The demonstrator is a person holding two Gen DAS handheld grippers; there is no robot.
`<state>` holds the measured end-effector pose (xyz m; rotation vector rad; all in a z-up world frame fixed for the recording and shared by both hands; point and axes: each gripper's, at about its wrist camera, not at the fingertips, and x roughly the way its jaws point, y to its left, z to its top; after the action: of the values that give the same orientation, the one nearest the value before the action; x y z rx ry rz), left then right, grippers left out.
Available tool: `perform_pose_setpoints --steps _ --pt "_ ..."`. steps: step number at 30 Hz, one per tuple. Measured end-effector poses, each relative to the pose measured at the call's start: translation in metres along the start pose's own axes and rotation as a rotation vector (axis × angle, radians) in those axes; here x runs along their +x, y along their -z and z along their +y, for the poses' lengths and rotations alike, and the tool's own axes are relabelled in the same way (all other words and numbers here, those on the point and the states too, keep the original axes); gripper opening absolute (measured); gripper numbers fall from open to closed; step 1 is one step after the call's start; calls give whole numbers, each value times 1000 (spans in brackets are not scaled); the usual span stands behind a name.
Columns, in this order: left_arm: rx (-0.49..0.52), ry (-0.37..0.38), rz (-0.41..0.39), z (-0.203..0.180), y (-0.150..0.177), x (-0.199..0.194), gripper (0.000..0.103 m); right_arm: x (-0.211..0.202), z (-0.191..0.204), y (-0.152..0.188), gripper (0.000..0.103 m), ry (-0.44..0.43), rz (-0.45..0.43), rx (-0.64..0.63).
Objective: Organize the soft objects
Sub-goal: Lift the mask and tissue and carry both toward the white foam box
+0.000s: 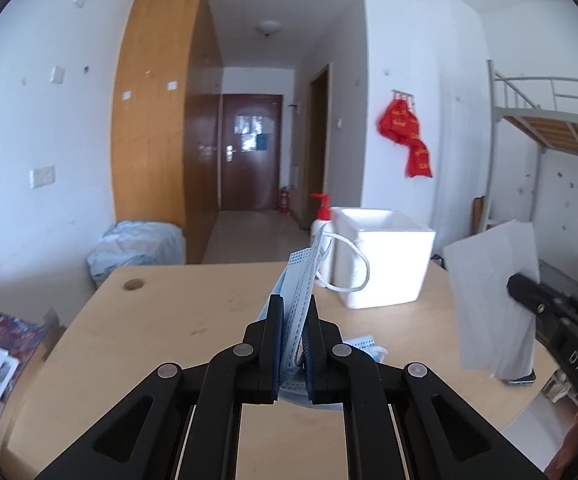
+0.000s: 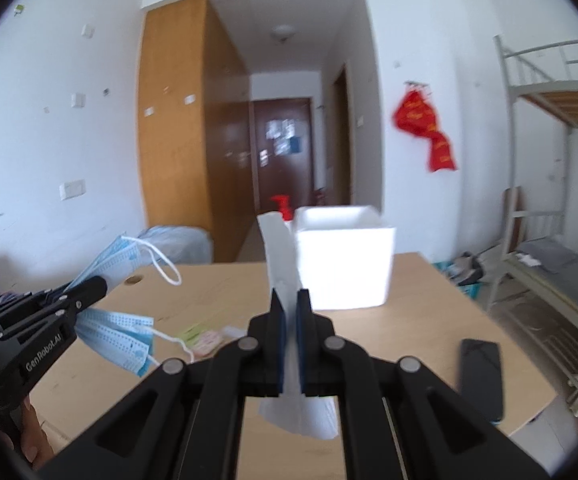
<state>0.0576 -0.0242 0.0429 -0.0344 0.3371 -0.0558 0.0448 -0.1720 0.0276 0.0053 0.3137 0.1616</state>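
My left gripper [image 1: 293, 304] is shut on a bunch of blue face masks [image 1: 301, 280], held upright above the wooden desk [image 1: 169, 320]; a white ear loop [image 1: 353, 264] hangs off them. In the right wrist view the same masks [image 2: 117, 332] fan out from the left gripper [image 2: 101, 282] at the left. My right gripper [image 2: 291, 300] is shut on a white tissue [image 2: 279, 248] that stands up between the pads and droops below them. From the left wrist the tissue [image 1: 493, 292] shows as a broad white sheet at the right. A white square box [image 1: 385, 256] [image 2: 345, 256] stands open-topped at the desk's far edge.
A red-pump bottle [image 1: 321, 216] stands just left of the box. A black phone [image 2: 481, 376] lies on the desk at the right. Small packets [image 2: 205, 338] lie mid-desk, and another blue mask [image 1: 363, 344] lies under my left gripper. A bunk bed [image 2: 549, 128] stands at the right.
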Motion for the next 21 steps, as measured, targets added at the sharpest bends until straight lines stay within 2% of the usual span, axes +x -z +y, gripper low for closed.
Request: perform_pose_setpoints --steps 5,11,21 --pt "6 77 -32 -16 -7 5 9 -15 -13 0 7 112 -74 18" --pt "33 147 -44 -37 -11 9 9 -19 -25 -2 7 177 -86 32" --pt "61 158 -45 -46 -17 17 9 -16 -33 -3 7 185 -70 40"
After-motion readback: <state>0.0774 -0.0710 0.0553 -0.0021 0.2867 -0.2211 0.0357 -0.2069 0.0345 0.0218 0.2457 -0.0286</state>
